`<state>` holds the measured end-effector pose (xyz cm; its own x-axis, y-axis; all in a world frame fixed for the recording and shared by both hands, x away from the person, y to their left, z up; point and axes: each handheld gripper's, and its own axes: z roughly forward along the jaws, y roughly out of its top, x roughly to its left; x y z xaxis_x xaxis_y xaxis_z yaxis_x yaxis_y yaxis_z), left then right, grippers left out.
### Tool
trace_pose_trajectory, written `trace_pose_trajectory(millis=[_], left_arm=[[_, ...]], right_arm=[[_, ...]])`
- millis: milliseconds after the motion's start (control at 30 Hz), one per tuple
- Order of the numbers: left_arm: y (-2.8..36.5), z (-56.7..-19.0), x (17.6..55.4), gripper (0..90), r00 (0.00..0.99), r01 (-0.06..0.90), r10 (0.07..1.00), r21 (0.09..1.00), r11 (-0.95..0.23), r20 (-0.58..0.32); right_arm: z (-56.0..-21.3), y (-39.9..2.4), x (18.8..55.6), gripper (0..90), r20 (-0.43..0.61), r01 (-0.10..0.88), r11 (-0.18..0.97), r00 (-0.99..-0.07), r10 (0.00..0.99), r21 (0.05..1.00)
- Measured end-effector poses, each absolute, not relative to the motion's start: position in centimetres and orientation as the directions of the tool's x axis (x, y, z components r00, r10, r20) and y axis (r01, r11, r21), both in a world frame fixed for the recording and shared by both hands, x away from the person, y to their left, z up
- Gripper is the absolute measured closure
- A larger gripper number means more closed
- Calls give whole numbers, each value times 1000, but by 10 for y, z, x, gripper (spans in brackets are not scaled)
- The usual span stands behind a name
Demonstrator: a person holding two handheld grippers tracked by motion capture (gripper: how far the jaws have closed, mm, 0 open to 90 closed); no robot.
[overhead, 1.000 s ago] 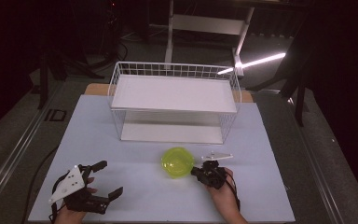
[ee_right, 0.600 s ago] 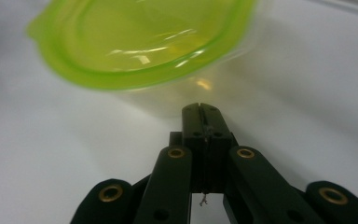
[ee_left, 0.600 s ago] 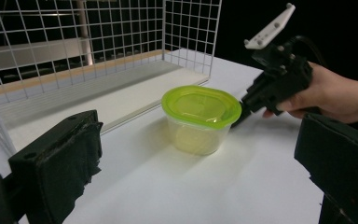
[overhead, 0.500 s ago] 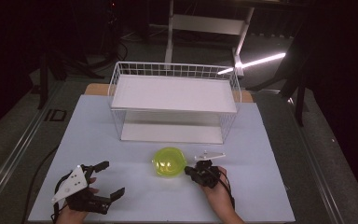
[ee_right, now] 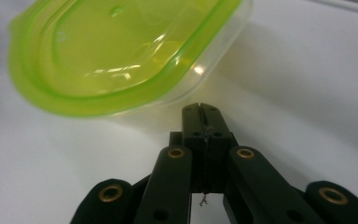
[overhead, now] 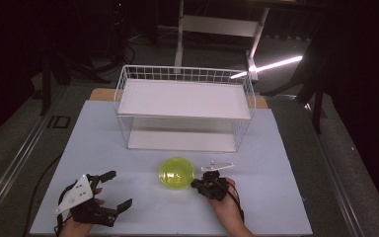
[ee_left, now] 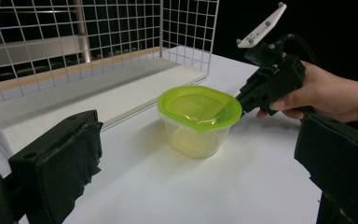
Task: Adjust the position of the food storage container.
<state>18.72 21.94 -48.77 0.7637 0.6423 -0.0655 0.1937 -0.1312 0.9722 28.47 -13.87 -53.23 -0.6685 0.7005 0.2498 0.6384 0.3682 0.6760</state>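
Container (overhead: 176,173), clear with a green lid (ee_left: 199,105), sat on the white table (overhead: 276,197) just in front of the wire rack (overhead: 185,106). Right gripper (ee_right: 200,110) had its jaws clenched together on nothing, tips at the container's rim, under the lid's edge. Left gripper (overhead: 113,190) rested well apart to the left, jaws released and wide, gripping nothing.

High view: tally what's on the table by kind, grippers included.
Lidded green container: 1
White wire shelf rack: 1
Handheld grippers: 2, left gripper and right gripper
Total: 4
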Motion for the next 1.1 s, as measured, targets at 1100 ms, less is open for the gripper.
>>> trace_pose_trajectory(millis=[1100], left_arm=[[217, -490, 189, 16, 771, 210, 632, 968, -138, -77]], right_arm=[[-519, -128, 294, 553, 207, 577, 373, -701, 682, 726]])
